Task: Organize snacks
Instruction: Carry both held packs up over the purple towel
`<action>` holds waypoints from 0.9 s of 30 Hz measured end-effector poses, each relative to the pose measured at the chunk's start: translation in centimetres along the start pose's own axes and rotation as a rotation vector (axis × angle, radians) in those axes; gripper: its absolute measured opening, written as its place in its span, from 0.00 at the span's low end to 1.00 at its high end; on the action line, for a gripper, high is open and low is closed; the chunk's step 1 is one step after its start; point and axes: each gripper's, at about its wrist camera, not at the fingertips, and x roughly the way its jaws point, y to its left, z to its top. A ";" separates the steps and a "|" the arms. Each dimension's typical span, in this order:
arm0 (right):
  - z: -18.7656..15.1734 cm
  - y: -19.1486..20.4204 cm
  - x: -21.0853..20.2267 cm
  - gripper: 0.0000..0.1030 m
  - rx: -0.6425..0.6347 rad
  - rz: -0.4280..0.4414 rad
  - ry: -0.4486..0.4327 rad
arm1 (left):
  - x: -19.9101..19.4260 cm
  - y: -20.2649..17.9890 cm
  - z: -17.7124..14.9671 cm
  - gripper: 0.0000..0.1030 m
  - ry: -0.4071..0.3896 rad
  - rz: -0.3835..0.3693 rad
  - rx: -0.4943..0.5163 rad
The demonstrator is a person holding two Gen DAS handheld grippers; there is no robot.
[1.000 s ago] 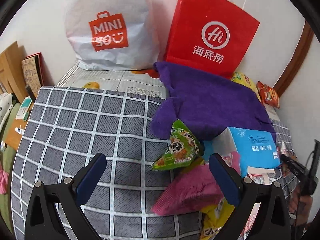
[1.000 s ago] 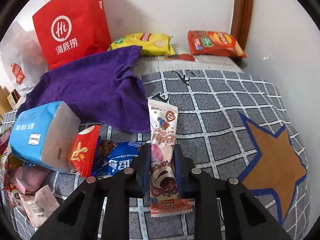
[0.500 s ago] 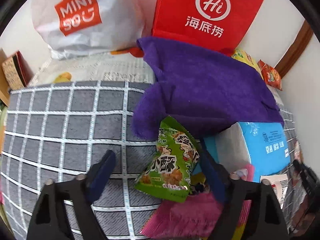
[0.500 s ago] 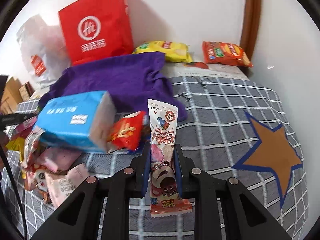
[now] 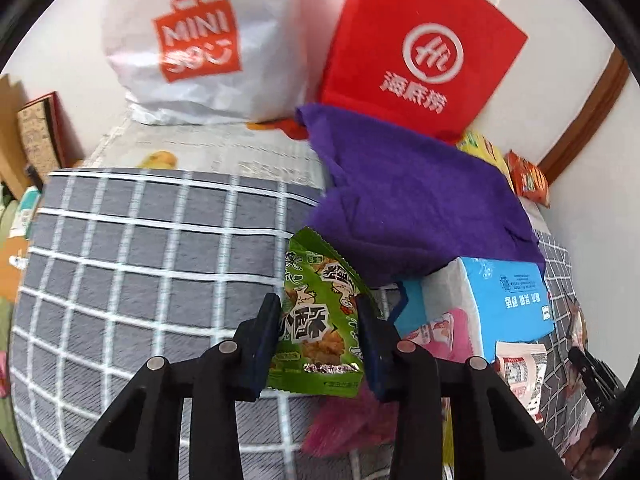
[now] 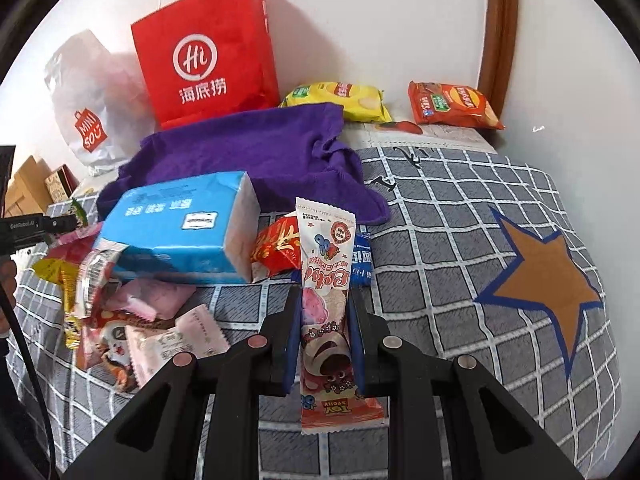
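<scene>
A green snack packet (image 5: pixel 320 272) stands upright between the pads of my left gripper (image 5: pixel 319 320), which is shut on its lower half, just in front of the purple towel (image 5: pixel 408 200). My right gripper (image 6: pixel 325 296) is shut on a long pink-and-white snack stick packet (image 6: pixel 326 240), held lengthwise above the grey checked blanket (image 6: pixel 460 208). A pile of small snack packets (image 6: pixel 140 320) lies to the left of it, beside a blue tissue pack (image 6: pixel 180 228). The same blue tissue pack (image 5: pixel 508 304) lies right of the left gripper.
A red paper bag (image 6: pixel 208 68) and a white plastic bag (image 5: pixel 192 40) lean on the back wall. Yellow chips (image 6: pixel 340 98) and red chips (image 6: pixel 452 104) lie behind the towel. A star patch (image 6: pixel 548 280) marks the blanket's right side.
The left jaws went from wide open to shut on the green packet after moving in around it. The right gripper drew back and rose a little with its packet.
</scene>
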 end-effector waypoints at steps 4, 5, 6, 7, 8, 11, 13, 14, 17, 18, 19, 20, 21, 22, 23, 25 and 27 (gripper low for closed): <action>-0.4 0.3 -1.7 0.21 0.004 0.019 -0.019 | -2.2 0.0 -1.0 0.34 -0.019 -0.001 0.009; -0.4 0.5 -2.0 0.21 0.002 0.024 -0.025 | -3.0 -0.1 -1.5 0.34 -0.029 -0.007 0.007; -0.4 0.7 -2.4 0.21 0.001 0.030 -0.033 | -3.4 -0.2 -1.7 0.34 -0.034 -0.009 0.008; -0.5 1.0 -2.9 0.21 -0.003 0.038 -0.044 | -3.9 -0.5 -2.1 0.34 -0.041 -0.012 0.013; -0.5 1.3 -3.2 0.21 -0.009 0.044 -0.052 | -4.5 -0.7 -2.5 0.34 -0.048 -0.019 0.020; -0.6 2.0 -4.0 0.21 -0.020 0.063 -0.059 | -5.9 -1.8 -4.0 0.34 -0.051 -0.054 0.040; -0.7 2.5 -4.3 0.21 -0.032 0.075 -0.057 | -6.3 -2.7 -4.9 0.34 -0.048 -0.057 0.053; -0.8 2.8 -4.5 0.21 -0.037 0.080 -0.060 | -6.5 -3.2 -5.2 0.34 -0.048 -0.058 0.064; -1.0 3.4 -5.0 0.21 -0.052 0.094 -0.067 | -7.2 -4.2 -6.3 0.34 -0.052 -0.062 0.076; -1.0 3.6 -5.2 0.21 -0.056 0.097 -0.070 | -7.4 -4.4 -6.5 0.34 -0.054 -0.065 0.075; -1.1 3.9 -5.4 0.21 -0.061 0.103 -0.073 | -7.7 -4.7 -6.8 0.34 -0.055 -0.070 0.075; -1.1 4.0 -5.5 0.21 -0.061 0.106 -0.074 | -7.9 -5.1 -7.0 0.34 -0.056 -0.075 0.081; -1.2 4.1 -5.7 0.21 -0.060 0.109 -0.074 | -8.1 -5.4 -7.2 0.34 -0.057 -0.079 0.092; -1.2 4.2 -5.8 0.21 -0.059 0.115 -0.077 | -8.3 -5.7 -7.4 0.34 -0.059 -0.081 0.099; -1.3 4.3 -6.0 0.21 -0.061 0.120 -0.079 | -8.5 -6.0 -7.5 0.34 -0.062 -0.083 0.109; -1.4 4.5 -6.2 0.21 -0.066 0.122 -0.084 | -8.8 -6.6 -7.7 0.34 -0.066 -0.092 0.123; -1.4 4.7 -6.5 0.21 -0.068 0.127 -0.089 | -9.1 -7.2 -7.8 0.34 -0.064 -0.112 0.135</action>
